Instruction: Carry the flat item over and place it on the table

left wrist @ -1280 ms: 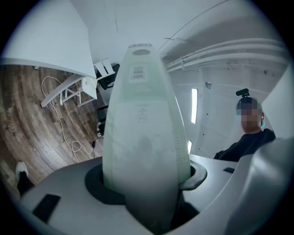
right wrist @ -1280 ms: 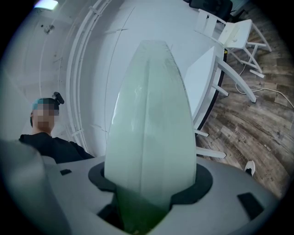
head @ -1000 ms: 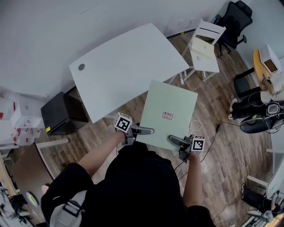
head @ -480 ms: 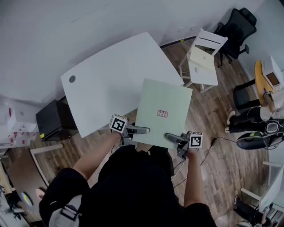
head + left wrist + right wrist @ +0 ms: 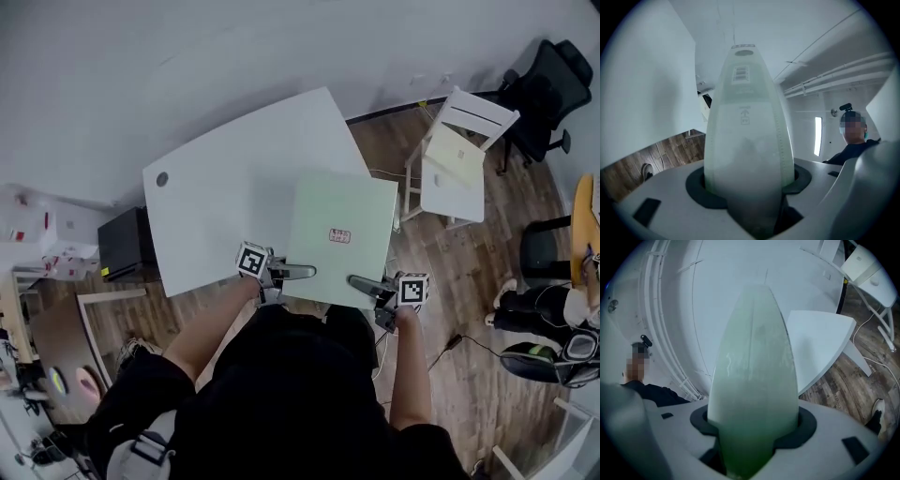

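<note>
A flat pale green board (image 5: 339, 234) with a small label at its middle is held level in front of me. Its far left part hangs over the near right corner of the white table (image 5: 234, 178). My left gripper (image 5: 298, 273) is shut on the board's near left edge. The right gripper (image 5: 364, 282) is shut on the near right edge. In the left gripper view the board (image 5: 746, 140) runs edge-on out of the jaws; the right gripper view shows the board (image 5: 753, 380) the same way, with the table (image 5: 820, 341) beyond it.
A white chair (image 5: 455, 159) stands right of the table, and a black office chair (image 5: 548, 89) stands at the far right. A black box (image 5: 125, 246) sits on the wood floor left of the table. Cables trail on the floor at the right.
The board has come closer to the table and now overlaps its near right corner. Both grippers keep the same hold on its near edge.
</note>
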The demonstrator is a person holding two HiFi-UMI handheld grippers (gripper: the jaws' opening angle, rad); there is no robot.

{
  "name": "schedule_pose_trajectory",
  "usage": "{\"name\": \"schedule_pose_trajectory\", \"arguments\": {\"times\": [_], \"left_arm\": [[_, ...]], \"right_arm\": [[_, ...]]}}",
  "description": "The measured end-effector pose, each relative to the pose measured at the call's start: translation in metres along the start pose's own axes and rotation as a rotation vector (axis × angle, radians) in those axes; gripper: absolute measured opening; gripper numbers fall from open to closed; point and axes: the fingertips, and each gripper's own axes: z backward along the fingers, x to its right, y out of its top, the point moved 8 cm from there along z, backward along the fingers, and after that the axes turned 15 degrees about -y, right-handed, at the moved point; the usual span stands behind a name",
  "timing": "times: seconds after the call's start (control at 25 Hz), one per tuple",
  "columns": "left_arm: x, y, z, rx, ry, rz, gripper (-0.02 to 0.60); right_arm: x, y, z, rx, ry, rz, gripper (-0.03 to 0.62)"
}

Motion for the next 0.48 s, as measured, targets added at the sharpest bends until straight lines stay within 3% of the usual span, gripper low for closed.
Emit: {"name": "schedule_pose_trajectory", "arguments": {"times": [0.36, 0.48], "left_arm": [[-0.043, 0.024, -0.015, 0.127, 0.078, 0.055, 0.291], [-0.058, 0.034, -0.020, 0.191, 0.083, 0.070, 0.292]], "right_arm": [[0.050, 0.051, 0.001, -0.131, -0.024, -0.063, 0.296], [0.068, 0.073, 0.004, -0.196, -0.105, -0.097, 0.296]]}}
